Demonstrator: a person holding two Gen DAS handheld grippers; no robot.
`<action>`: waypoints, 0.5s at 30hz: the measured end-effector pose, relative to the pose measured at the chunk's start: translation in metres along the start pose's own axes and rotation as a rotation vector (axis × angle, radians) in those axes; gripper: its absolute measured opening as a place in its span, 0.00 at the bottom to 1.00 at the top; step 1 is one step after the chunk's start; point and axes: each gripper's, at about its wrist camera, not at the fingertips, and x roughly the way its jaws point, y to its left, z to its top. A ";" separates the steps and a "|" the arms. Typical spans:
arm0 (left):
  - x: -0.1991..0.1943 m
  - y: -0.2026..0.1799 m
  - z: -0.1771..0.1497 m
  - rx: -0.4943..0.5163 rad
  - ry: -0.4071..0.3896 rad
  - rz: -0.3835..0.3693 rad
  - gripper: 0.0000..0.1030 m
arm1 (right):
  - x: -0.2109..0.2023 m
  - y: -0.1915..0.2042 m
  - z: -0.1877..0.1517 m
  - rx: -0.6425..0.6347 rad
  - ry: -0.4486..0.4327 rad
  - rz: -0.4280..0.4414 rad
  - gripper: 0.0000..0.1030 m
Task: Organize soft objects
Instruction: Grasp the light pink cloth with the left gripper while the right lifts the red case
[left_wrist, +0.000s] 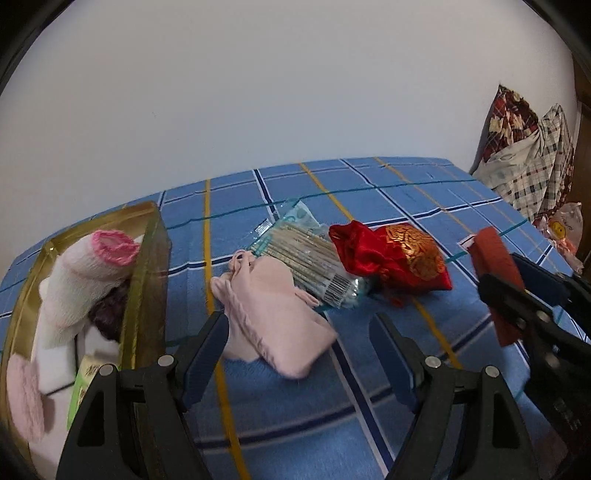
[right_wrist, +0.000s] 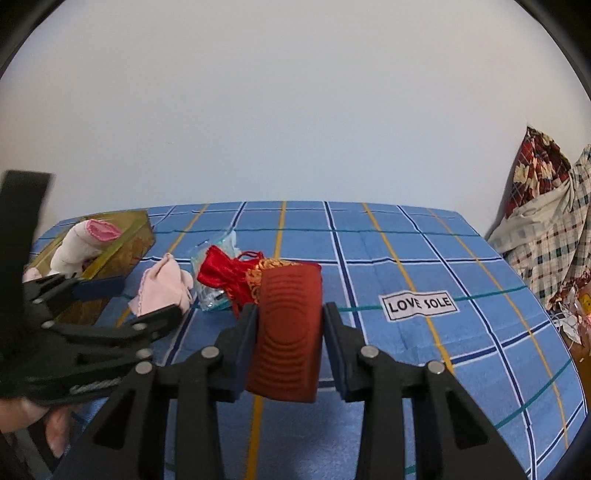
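At the left edge of the left wrist frame stands the box (left_wrist: 147, 258), already holding soft things. The left claw (left_wrist: 299, 354) gapes wide and empty, the pink pouch (left_wrist: 273, 314) just ahead between its jaws, long axis running toward the upper left. Lower centre in the right wrist frame, the right claw (right_wrist: 290, 336) clamps a red pad (right_wrist: 288, 332) upright; the box lies far to its left.

Surface: I see a bed under a blue plaid sheet (right_wrist: 388, 254) | on it, left: gold-rimmed clear box (left_wrist: 147, 266) | centre: pink pouch (left_wrist: 273, 314), with a plastic packet of sticks (left_wrist: 314, 266) overlapping it | touching the packet: red-and-gold satin pouch (left_wrist: 391, 254) | right: "LOVE SOLE" label (right_wrist: 420, 305) | far edge: plaid bundles (right_wrist: 546, 236)
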 end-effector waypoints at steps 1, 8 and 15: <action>0.002 0.003 0.000 -0.007 0.006 -0.001 0.78 | 0.001 0.001 0.000 0.000 0.001 0.002 0.34; 0.023 0.012 0.002 -0.060 0.081 -0.031 0.78 | -0.002 0.001 -0.001 0.012 -0.016 0.017 0.35; 0.027 0.020 0.002 -0.105 0.097 -0.019 0.43 | -0.003 0.003 -0.002 0.001 -0.032 0.016 0.35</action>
